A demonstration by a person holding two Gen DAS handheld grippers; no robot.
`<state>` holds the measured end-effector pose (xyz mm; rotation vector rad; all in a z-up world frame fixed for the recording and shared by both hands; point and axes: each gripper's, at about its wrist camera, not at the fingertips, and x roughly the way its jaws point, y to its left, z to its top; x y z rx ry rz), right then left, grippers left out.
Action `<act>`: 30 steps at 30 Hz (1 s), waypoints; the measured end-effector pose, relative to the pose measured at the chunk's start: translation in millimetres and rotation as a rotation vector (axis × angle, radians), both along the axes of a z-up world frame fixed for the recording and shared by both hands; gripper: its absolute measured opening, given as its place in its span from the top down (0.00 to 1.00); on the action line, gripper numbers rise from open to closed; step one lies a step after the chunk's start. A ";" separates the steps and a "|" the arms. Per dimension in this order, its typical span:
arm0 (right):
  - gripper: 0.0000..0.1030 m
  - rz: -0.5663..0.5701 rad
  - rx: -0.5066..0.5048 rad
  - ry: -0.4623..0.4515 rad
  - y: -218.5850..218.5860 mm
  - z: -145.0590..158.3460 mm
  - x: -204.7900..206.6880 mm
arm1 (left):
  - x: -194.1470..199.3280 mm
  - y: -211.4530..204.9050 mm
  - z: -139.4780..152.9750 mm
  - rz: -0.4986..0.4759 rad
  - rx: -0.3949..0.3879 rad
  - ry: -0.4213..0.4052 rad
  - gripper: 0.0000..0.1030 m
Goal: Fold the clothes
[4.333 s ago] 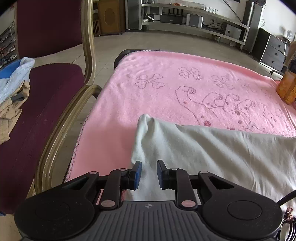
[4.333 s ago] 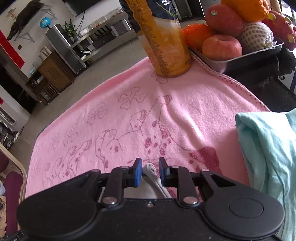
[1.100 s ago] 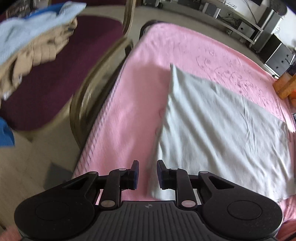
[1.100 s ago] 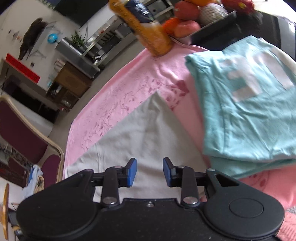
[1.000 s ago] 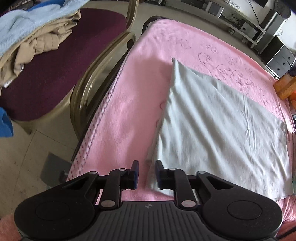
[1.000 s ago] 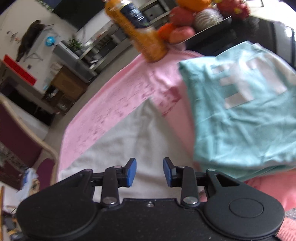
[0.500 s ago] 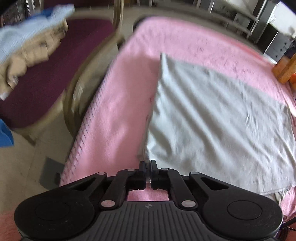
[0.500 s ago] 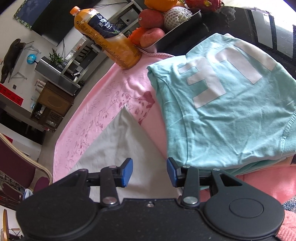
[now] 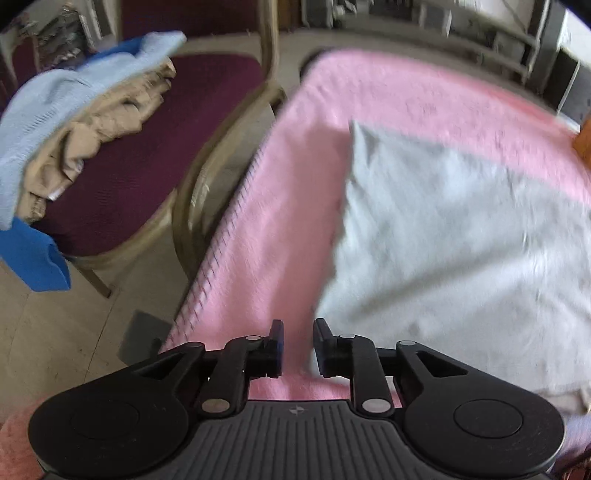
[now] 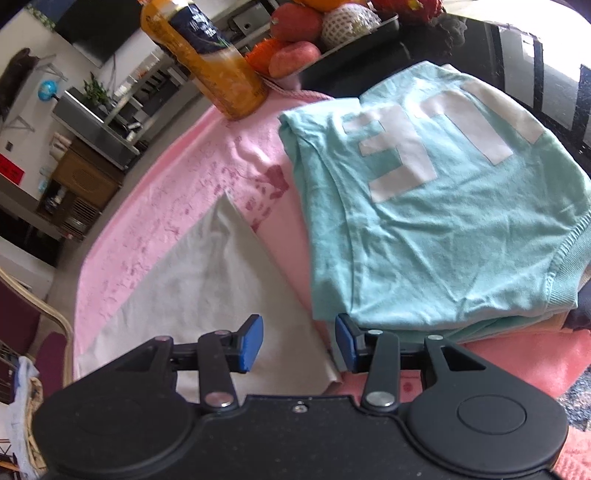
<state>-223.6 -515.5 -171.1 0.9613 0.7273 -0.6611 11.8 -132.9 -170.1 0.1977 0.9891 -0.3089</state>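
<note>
Looking down my left gripper (image 9: 297, 341), the jaws have just sprung apart to a narrow gap, nothing pinched, over the pink towel (image 9: 280, 229) beside the grey garment's (image 9: 454, 236) near corner. Only this view catches the chair (image 9: 147, 162) heaped with clothes. My right gripper (image 10: 299, 345) stands wider, empty, jaws just opened further above the garment's edge; only there do I see the folded teal shirt (image 10: 424, 221), juice bottle (image 10: 218, 70) and fruit tray (image 10: 362, 33).
</note>
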 end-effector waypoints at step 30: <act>0.77 0.173 -0.157 0.052 40.8 28.2 22.8 | -2.0 -41.9 14.8 -0.243 -0.066 -0.032 0.79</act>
